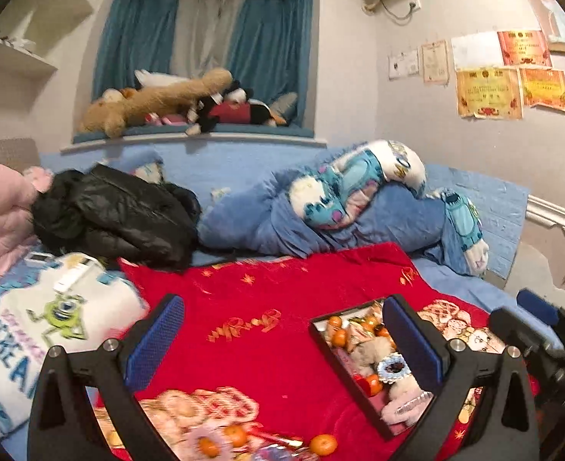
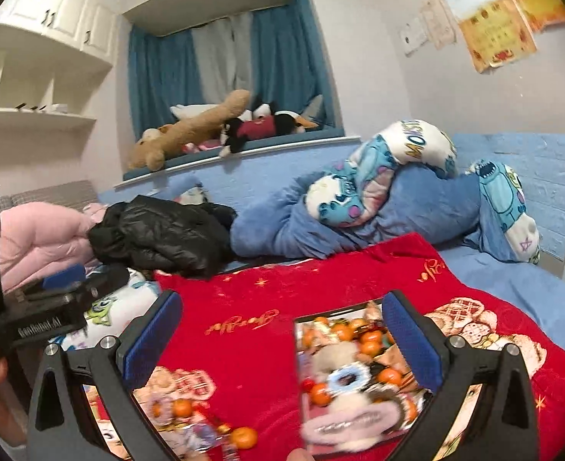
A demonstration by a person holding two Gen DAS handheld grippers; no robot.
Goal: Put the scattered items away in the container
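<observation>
— Nearest items?
— Left gripper (image 1: 282,336): fingers spread wide, holding nothing. Right gripper (image 2: 282,336): likewise wide apart, nothing between the pads. Both poised above the red blanket (image 1: 267,284).

— Scattered items?
— Loose tangerines on the blanket at the near edge: one (image 1: 323,444) just left of the container, another (image 1: 235,435) beside it among wrappers, too blurred to identify. Seen from the right wrist, a tangerine (image 2: 244,437) in the same spot.

— Container?
— Black tray (image 1: 330,355), lying on the blanket right of centre, partly behind each gripper's right finger. Holds tangerines, a blue hair tie (image 1: 392,367), and fluffy pale items; further contents unclear.

— Beyond?
— Monster-print pillow (image 1: 52,307) to the left. Black jacket (image 1: 117,215) past the blanket's far edge, blue duvet (image 1: 321,207) to its right. Plush toys (image 1: 182,103) on the window ledge, blue curtains (image 1: 136,38) behind.
</observation>
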